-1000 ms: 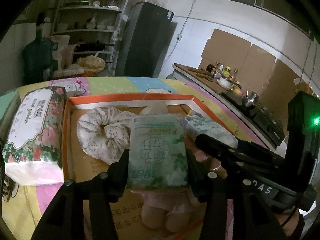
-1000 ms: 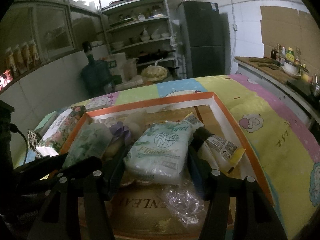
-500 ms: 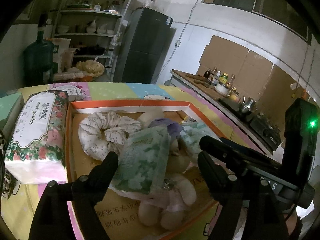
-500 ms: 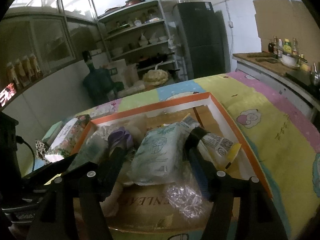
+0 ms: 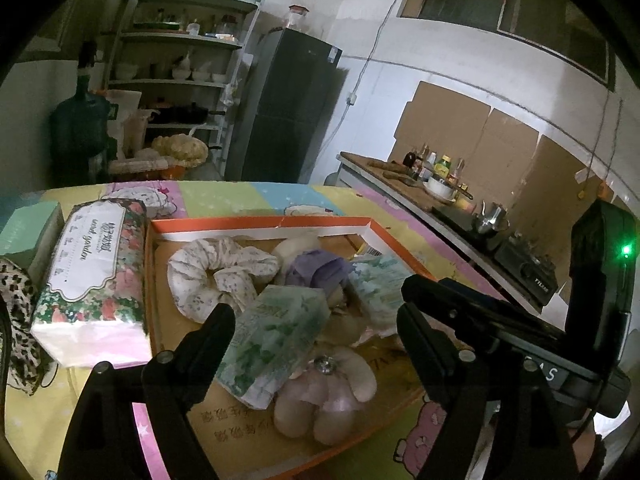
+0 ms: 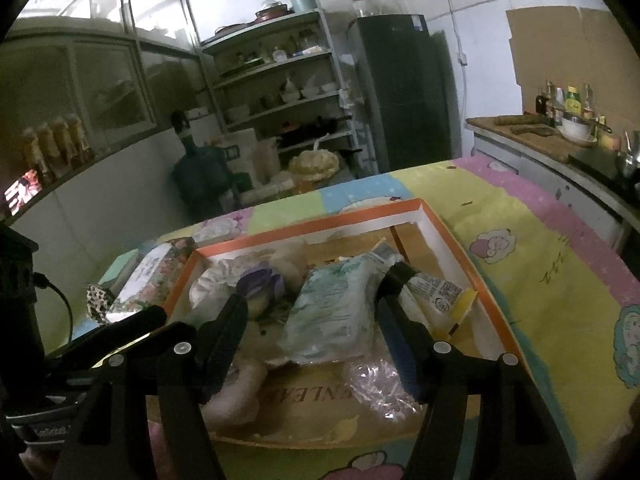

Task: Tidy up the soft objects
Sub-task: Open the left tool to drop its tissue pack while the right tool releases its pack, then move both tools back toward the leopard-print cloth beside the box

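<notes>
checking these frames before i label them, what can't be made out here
- Left wrist view: the plush toy is half covered by a green tissue pack; its shape is unclear.
- Left wrist view: the leopard-print item is cut off by the picture's left edge.
- Right wrist view: whatever lies under the second tissue pack is hidden in the orange-rimmed box.
- Both views: shelf items and counter bottles are too small and dim to identify.

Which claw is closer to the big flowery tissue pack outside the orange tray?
Left. The left claw hangs open over the orange-rimmed cardboard tray, just beside the floral-wrapped tissue pack. The right claw hangs open further toward the tray's other side.
</notes>
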A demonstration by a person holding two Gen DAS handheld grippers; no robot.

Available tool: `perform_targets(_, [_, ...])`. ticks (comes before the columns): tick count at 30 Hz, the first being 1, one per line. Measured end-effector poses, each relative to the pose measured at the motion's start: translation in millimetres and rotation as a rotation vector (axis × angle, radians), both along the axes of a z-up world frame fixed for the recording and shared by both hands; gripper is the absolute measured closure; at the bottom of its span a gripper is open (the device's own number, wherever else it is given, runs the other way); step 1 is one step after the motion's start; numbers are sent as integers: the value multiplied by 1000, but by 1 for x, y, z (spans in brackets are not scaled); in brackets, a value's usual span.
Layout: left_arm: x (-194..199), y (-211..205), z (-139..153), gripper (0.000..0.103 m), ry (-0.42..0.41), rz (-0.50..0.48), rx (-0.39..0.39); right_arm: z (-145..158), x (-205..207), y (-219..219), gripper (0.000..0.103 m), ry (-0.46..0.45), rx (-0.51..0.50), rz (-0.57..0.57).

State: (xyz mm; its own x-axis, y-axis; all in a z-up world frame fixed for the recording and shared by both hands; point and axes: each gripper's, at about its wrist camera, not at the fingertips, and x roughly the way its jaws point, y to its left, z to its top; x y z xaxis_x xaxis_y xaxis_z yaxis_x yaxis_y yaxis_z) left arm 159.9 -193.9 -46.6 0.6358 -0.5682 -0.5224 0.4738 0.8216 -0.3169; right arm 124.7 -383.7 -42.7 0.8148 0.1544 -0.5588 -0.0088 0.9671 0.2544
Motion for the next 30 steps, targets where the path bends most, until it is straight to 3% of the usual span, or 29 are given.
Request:
perform_targets(20, [-33, 18, 25, 17, -53, 15, -18, 32, -35, 21, 33, -58, -18, 8])
perform_targets(30, [-49, 53, 43, 17, -103, 72, -13, 55, -60, 42, 33, -108, -31, 27])
